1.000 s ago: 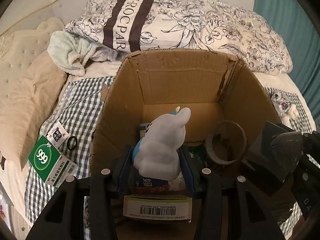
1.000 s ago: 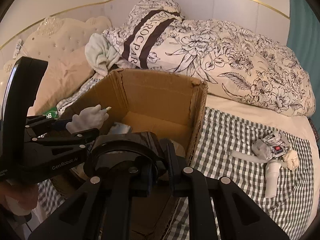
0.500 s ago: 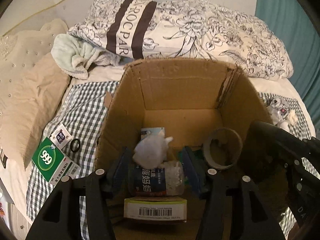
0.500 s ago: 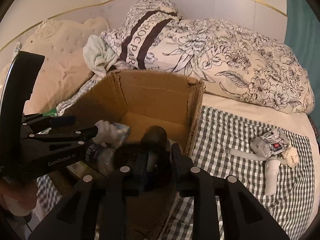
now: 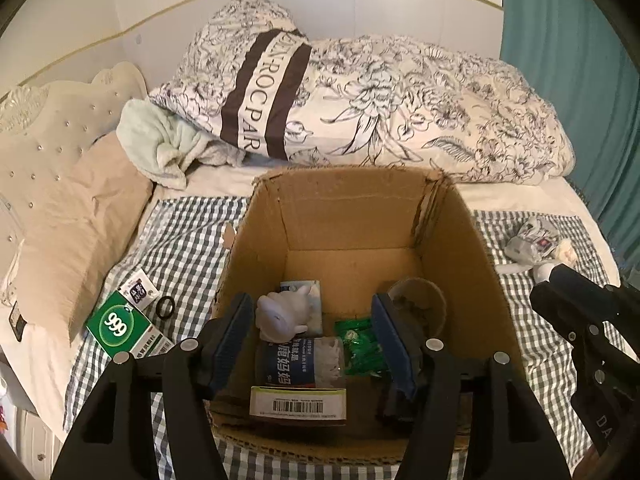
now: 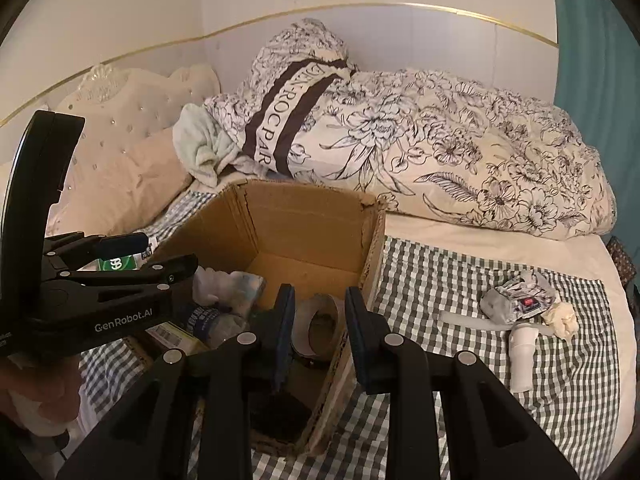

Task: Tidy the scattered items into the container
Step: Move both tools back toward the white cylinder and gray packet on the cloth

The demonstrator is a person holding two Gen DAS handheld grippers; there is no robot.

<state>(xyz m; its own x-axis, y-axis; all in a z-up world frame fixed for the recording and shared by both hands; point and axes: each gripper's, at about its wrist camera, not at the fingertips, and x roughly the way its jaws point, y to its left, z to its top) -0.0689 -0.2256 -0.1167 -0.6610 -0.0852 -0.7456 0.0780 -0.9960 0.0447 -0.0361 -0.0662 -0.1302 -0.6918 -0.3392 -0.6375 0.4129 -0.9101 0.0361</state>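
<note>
A: From the left wrist view, what can you read?

B: "999" in white on a green box (image 5: 124,330) lying on the checked bed cover (image 5: 180,236), left of the cardboard box (image 5: 352,216). The floral duvet (image 5: 420,108) behind carries a dark band reading "ROCPAR". Inside the cardboard box there is a clear jar (image 5: 300,362) with a blue label in Chinese characters, a white toy (image 5: 282,312), a green packet (image 5: 360,346), a tape roll (image 5: 420,304) and a barcoded carton (image 5: 298,402).

A: And the left gripper (image 5: 314,340)?

B: Its jaws have just been opening; they stand wide above the box with nothing between the pads.

A: The right wrist view?

B: "GenRobot.AI" shows on the left gripper's body. The right gripper (image 6: 320,332) is slightly open and empty, its jaws apart over the box's near corner, the tape roll seen between them down inside. On the checked cover to the right lie a crumpled grey packet (image 6: 516,300) and a white tube (image 6: 522,354), still outside the box.

A: The room?

B: A bed with a tufted cream headboard (image 6: 132,96), a white wall with gold trim, a teal curtain (image 6: 600,40).
</note>
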